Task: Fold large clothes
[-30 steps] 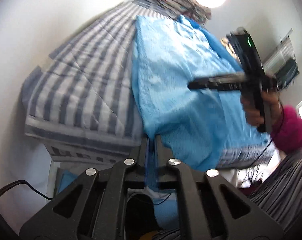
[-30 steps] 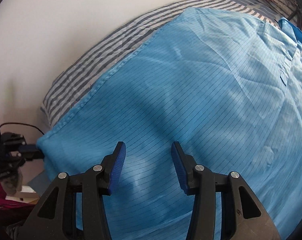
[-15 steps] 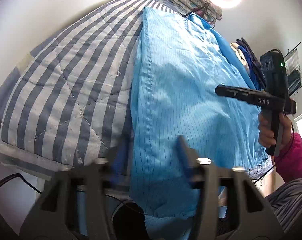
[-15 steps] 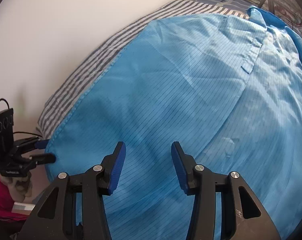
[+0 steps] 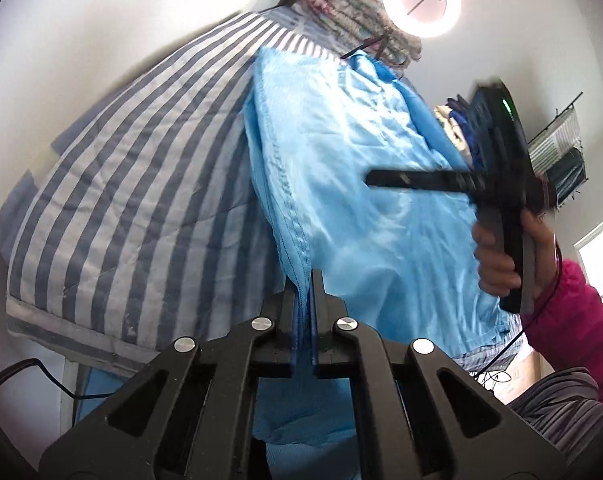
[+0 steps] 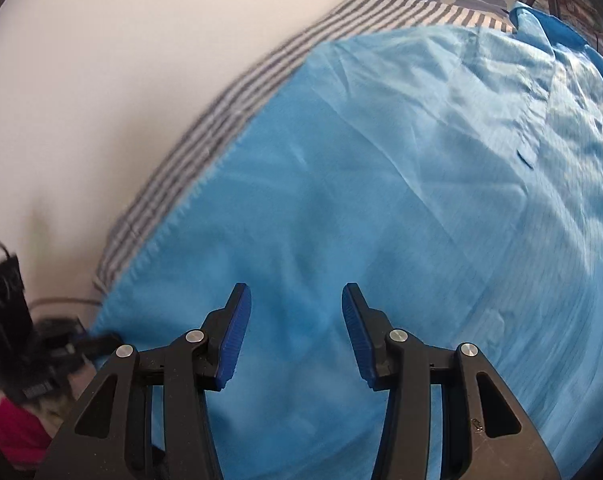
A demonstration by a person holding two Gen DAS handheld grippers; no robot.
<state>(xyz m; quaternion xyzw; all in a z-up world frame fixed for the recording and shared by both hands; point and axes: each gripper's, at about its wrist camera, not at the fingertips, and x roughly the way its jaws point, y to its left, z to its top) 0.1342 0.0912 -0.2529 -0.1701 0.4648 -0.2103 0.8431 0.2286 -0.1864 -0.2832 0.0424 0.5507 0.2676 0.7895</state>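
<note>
Light-blue garment (image 5: 353, 184) spread along the right half of the striped bed (image 5: 133, 184), collar end far, hem end near and hanging past the near edge of the mattress. Left tool (image 5: 302, 300) closed tight on the near left corner of the garment, a narrow ridge of fabric running up from the pinch. Right tool (image 6: 296, 334) wide open above the middle of the cloth, gripping nothing, blue pads (image 6: 237, 336) apart with only fabric below. Probably the opening of a fold, with one corner secured and the other not yet taken. For a clean result: bring the right tool down to the matching near right hem corner rather than mid-panel, and pinch both layers close to the seam so nothing slips. Keep the left pinch firm and level meanwhile, without tugging sideways, since the thin slippery cloth looks quick to slide on the quilt. Lift both corners together at equal height, hem taut between them, then carry toward the far collar end and lay down edge to edge. Worth watching: the cable (image 5: 33, 376) by the near left of the bed frame, and wrinkles already showing near the front placket (image 6: 535, 104).
</note>
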